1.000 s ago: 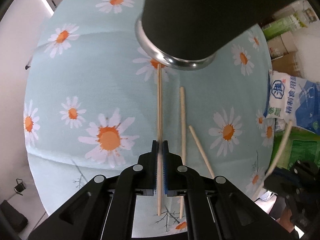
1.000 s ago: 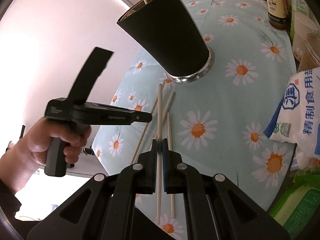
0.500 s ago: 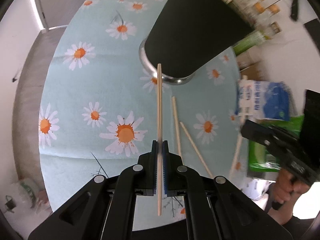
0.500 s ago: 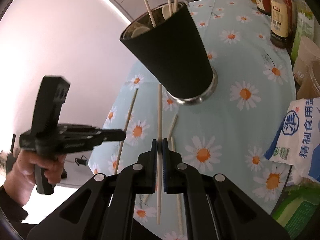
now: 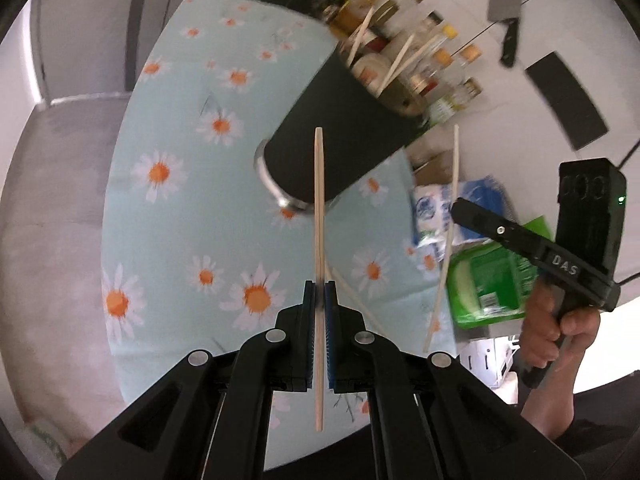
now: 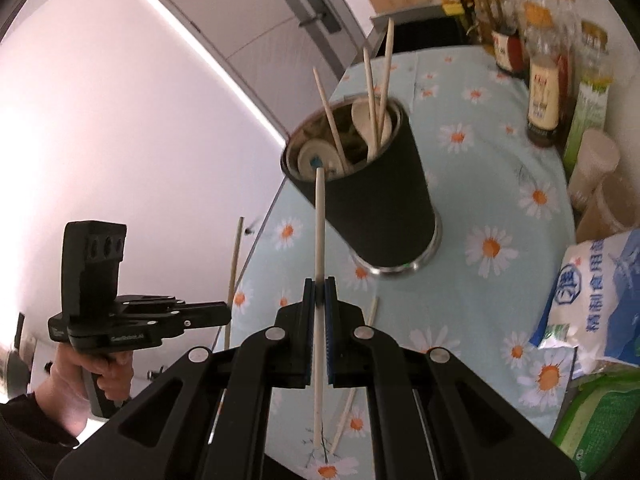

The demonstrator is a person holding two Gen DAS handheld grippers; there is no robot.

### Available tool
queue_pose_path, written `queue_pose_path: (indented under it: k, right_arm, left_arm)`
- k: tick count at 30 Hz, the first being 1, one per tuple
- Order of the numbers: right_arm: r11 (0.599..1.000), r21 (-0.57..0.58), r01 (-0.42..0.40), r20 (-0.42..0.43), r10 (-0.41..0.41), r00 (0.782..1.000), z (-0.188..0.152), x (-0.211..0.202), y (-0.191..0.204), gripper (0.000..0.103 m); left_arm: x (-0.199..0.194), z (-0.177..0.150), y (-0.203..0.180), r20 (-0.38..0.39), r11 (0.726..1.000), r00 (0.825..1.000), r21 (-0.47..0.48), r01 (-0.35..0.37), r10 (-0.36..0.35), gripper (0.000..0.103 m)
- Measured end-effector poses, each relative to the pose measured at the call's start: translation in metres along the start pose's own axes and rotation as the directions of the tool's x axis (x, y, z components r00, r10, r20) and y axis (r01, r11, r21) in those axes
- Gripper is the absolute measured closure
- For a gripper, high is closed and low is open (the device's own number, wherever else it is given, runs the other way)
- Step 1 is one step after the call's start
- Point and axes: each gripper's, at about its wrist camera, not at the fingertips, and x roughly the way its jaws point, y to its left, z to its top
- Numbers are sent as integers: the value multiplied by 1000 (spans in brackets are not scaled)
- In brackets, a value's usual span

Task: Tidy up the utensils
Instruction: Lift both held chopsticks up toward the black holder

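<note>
A black utensil cup (image 5: 340, 136) (image 6: 380, 200) with a steel base stands on the daisy tablecloth (image 5: 192, 200); it holds several chopsticks and white spoons. My left gripper (image 5: 319, 296) is shut on a wooden chopstick (image 5: 319, 208), held above the cloth and pointing at the cup's side. My right gripper (image 6: 319, 292) is shut on a paler chopstick (image 6: 319, 224) whose tip reaches the cup's rim. Each gripper shows in the other's view, the right one (image 5: 460, 204) and the left one (image 6: 228, 314). Loose chopsticks (image 6: 348, 400) lie on the cloth below.
Sauce bottles and jars (image 6: 544, 92) line the far edge of the table. A white and blue salt bag (image 6: 592, 300) and a green package (image 5: 488, 284) lie at the right. A cleaver (image 5: 506, 8) hangs on the wall.
Both grippers have lifted their chopsticks up off the cloth and higher. The cup's open top has come into view, and the right chopstick's tip has risen to its rim.
</note>
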Motion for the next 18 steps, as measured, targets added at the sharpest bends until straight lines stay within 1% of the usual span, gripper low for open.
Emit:
queue_pose_path:
  k: [4,5,7,11,14,18]
  right_arm:
    - [1000,-16,20,59,-19,998,14,-5,10,97]
    - [999,-12,36,74,-35,997,19,-6,12,97]
    - [999,-8,46,92,-45,995,28,-8,13,97]
    - [999,-5,46,142,-45,989,44,-12,16,97]
    - [999,-13,38,209,-35,977,55,-22,19,97]
    - [1000,-26,0,314,8,949,72,-38,22,97]
  left_arm:
    - [-14,16,-7,59,998,997,39,47,-50,100]
    - [-17,21,-11,80,997,995,55,54,-58,100]
    - [-23,27,-18,122,995,990,88,55,-66,100]
    - [-36,43,-34,206,986,975,155,56,-87,100]
    - [-40,55,-41,243,982,963,170,78,-118,100]
    - [-47,69,-53,292,975,947,208,71,-132,100]
